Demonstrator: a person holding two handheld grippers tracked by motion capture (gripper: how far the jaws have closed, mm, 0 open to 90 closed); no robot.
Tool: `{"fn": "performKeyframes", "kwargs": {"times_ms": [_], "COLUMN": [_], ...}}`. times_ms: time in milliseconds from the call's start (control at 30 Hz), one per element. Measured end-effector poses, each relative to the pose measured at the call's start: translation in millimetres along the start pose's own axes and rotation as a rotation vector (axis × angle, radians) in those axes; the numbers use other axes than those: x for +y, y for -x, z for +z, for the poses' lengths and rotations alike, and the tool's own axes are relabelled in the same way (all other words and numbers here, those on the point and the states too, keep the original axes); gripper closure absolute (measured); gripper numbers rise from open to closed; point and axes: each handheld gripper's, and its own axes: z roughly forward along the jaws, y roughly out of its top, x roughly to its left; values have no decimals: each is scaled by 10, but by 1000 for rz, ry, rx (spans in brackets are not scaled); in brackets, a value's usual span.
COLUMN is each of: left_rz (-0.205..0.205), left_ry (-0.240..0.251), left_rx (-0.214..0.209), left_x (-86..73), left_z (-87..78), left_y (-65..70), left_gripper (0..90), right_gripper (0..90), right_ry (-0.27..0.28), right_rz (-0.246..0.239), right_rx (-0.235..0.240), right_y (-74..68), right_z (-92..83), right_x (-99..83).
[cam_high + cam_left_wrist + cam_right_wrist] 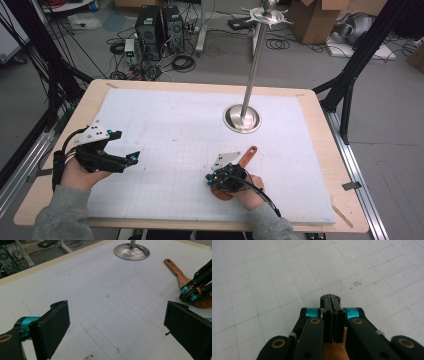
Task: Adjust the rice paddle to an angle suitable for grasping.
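A wooden spatula (248, 154) lies on the white gridded mat (175, 125), handle toward the metal stand; in the left gripper view the spatula (178, 273) is at the right. My right gripper (208, 179) is over its blade end, jaws shut flat against each other with nothing visible between them. The right gripper view shows the closed gripper (330, 298) with wood (334, 350) directly beneath. Whether it touches the blade I cannot tell. My left gripper (126, 146) hovers at the mat's left, open (117, 312) and holding nothing, facing the right gripper (182, 297).
A metal stand with a round base (242, 118) and a tall pole topped by hooks (268, 15) rises at the back right of the mat. The wooden table edge (320, 130) frames the mat. Computers and cables sit on the floor beyond.
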Motion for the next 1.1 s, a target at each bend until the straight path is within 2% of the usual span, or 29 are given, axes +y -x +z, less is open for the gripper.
{"fn": "performKeyframes", "kwargs": {"times_ms": [233,600,733,867,1033,1100], "left_rz": [12,27,33,40,40,40], "left_ry": [-4,-7,-7,-8,2,14], "left_rx": [-16,-48,-59,-72,-70,-65], "left_x": [39,112,141,172,193,204], "left_z": [57,194,248,292,302,298], "left_y": [1,21,35,40,41,40], "left_gripper": [69,70,70,70,70,70], "right_gripper": [896,896,896,896,896,897], "right_ry": [-8,7,10,-4,-4,-17], "right_rz": [-16,24,30,15,17,33], "right_rx": [-9,7,11,10,24,32], "right_y": [-38,-37,-36,-48,-22,-13], "right_z": [-102,-336,-388,-453,-505,-533], "right_x": [-100,-371,-430,-483,-536,-553]}}
